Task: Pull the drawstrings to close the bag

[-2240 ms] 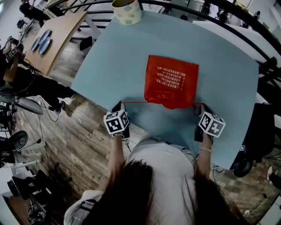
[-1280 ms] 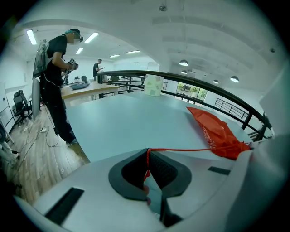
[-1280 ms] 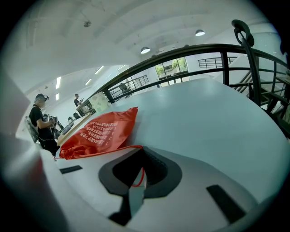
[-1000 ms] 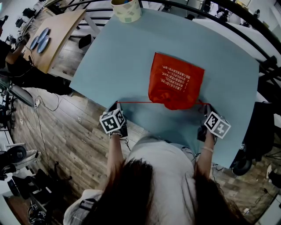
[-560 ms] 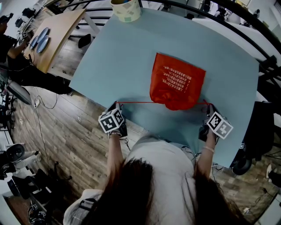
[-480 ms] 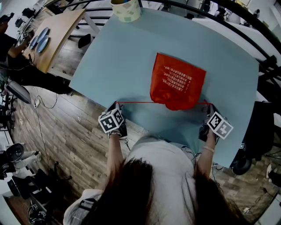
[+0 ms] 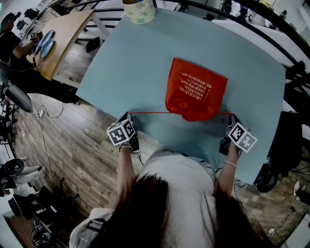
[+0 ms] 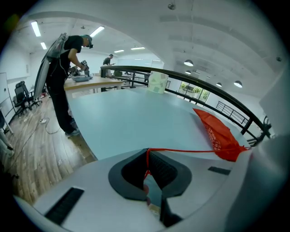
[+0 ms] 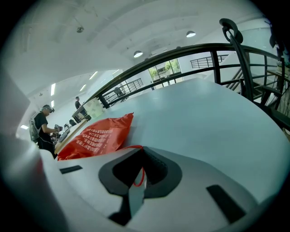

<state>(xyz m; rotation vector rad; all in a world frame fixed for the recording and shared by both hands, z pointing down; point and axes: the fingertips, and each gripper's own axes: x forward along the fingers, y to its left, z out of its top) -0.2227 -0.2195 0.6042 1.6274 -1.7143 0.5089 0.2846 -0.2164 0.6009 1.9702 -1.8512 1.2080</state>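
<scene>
The red bag (image 7: 196, 94) lies flat on the bench (image 7: 131, 58), right of the middle, its mouth toward the near edge and already bunched into a small knot of cloth. From that mouth the red drawstring (image 7: 155, 113) runs out taut in a straight line to both sides.

The left gripper (image 7: 129, 116) is pinched tight on the left end of the cord, which shows as a thin red line between its closed pads (image 8: 158, 165). The right gripper (image 7: 228, 117) is likewise clamped on the right end, with a small loop of cord hanging between its jaws.

The cord is thin and the grip is narrow, so a harder pull may let it slip out of either gripper. With the mouth nearly gathered, I judge that uneven pulling would drag the light bag sideways, or toward the near edge, instead of tightening it.

Count: one bag, one drawstring with two held ends, two grippers, and one pale tub (image 7: 139, 10) at the bench's far edge.
</scene>
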